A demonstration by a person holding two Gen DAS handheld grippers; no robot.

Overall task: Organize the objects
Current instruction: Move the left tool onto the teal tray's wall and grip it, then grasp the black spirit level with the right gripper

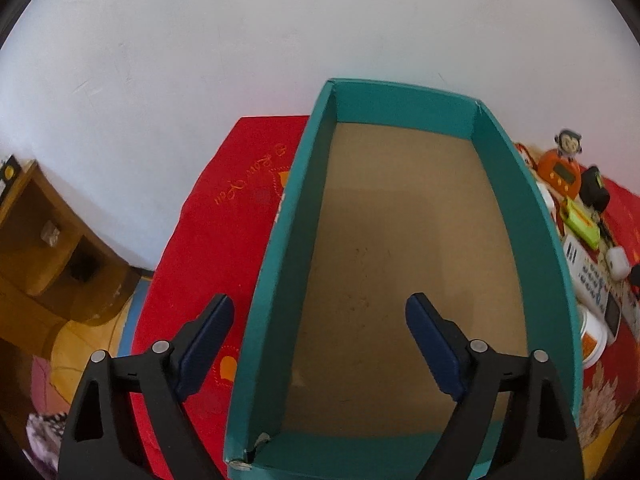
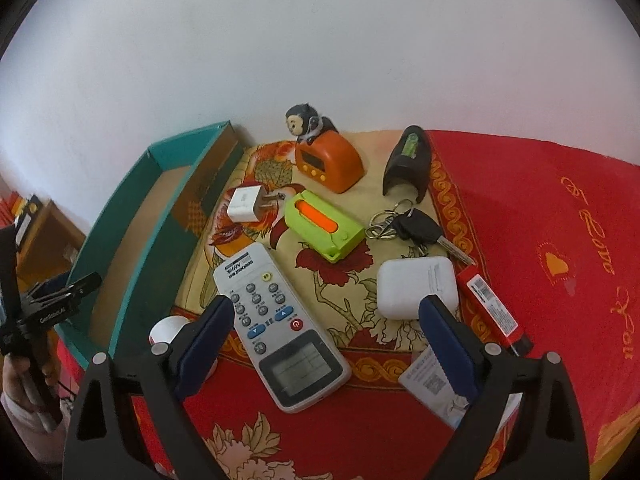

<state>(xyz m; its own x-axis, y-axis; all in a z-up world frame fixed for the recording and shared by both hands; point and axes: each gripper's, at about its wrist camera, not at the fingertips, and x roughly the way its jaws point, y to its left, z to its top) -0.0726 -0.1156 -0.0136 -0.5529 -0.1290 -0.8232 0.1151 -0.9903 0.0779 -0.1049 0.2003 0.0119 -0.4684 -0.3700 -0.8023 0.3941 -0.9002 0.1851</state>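
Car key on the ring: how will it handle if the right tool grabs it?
The car key looks rigid, but its attached rings would probably dangle and swing. It lies flat on soft cloth, so the open right tool may pinch fabric too. Likely light.

Left wrist view: the teal box (image 1: 276, 280) near wall is cut by the lower frame edge and partly masked by the gripper's right finger (image 1: 436, 348). The objects beyond its right wall are blurred; the remote control (image 1: 596, 284) shows only in part.

Right wrist view: a white round container (image 2: 168, 330) lies mostly hidden behind the left finger (image 2: 204, 348). A printed card (image 2: 432, 384) is partly covered by the right finger (image 2: 448, 348); its text is illegible. The red pen's (image 2: 494, 308) label is too small to read.
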